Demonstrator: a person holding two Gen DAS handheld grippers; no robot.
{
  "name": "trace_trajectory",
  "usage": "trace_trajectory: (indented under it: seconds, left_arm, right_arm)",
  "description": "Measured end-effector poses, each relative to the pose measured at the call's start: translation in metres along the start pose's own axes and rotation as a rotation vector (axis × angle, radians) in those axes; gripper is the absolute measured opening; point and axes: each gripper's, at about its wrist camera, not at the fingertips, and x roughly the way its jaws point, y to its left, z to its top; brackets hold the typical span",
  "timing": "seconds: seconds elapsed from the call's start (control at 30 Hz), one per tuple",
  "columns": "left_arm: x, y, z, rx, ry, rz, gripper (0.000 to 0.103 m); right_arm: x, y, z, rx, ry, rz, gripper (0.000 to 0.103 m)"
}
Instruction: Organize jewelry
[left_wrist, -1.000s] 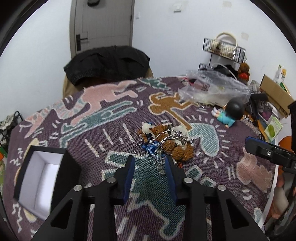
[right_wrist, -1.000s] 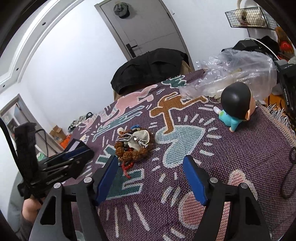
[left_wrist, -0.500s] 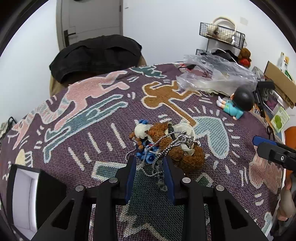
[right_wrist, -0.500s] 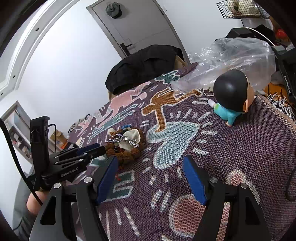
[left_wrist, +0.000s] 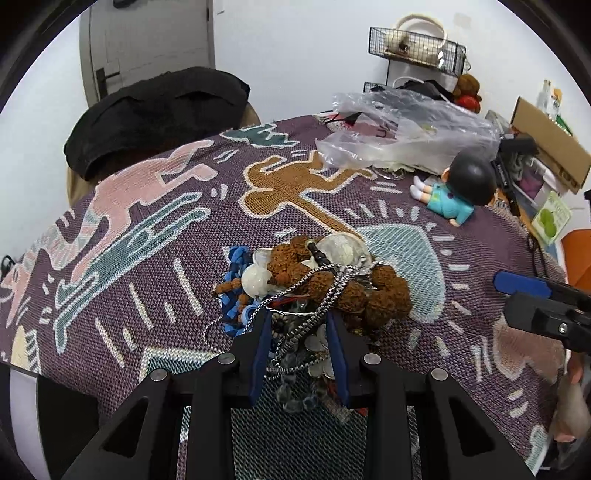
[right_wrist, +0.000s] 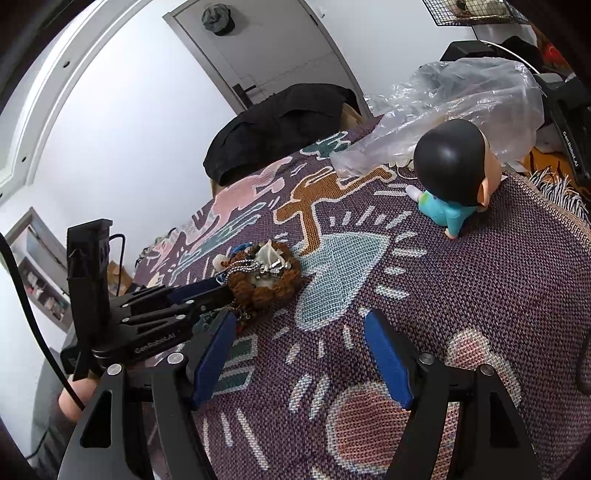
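Two fingers of left gripper (left_wrist: 298, 325) straddling jewelry pile (left_wrist: 317, 280)

The left wrist view looks forward over the left tool (left_wrist: 299, 321), low and very near the jewelry pile (left_wrist: 317, 280), toward the door (left_wrist: 147, 48). The right wrist view sits farther back, angled left across the table (right_wrist: 461, 295). Both share the pile (right_wrist: 264, 275), the doll (left_wrist: 458, 188) (right_wrist: 452, 181), the plastic bag (left_wrist: 402, 129) (right_wrist: 461, 107).
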Motion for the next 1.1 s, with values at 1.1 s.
trace_trajectory:
  seconds: [1.1]
  left_arm:
    - [-0.153, 0.025, 0.027, -0.051, -0.305, 0.037, 0.002]
  right_arm:
    - [0.041, 0.054, 0.019, -0.118, 0.099, 0.031, 0.073]
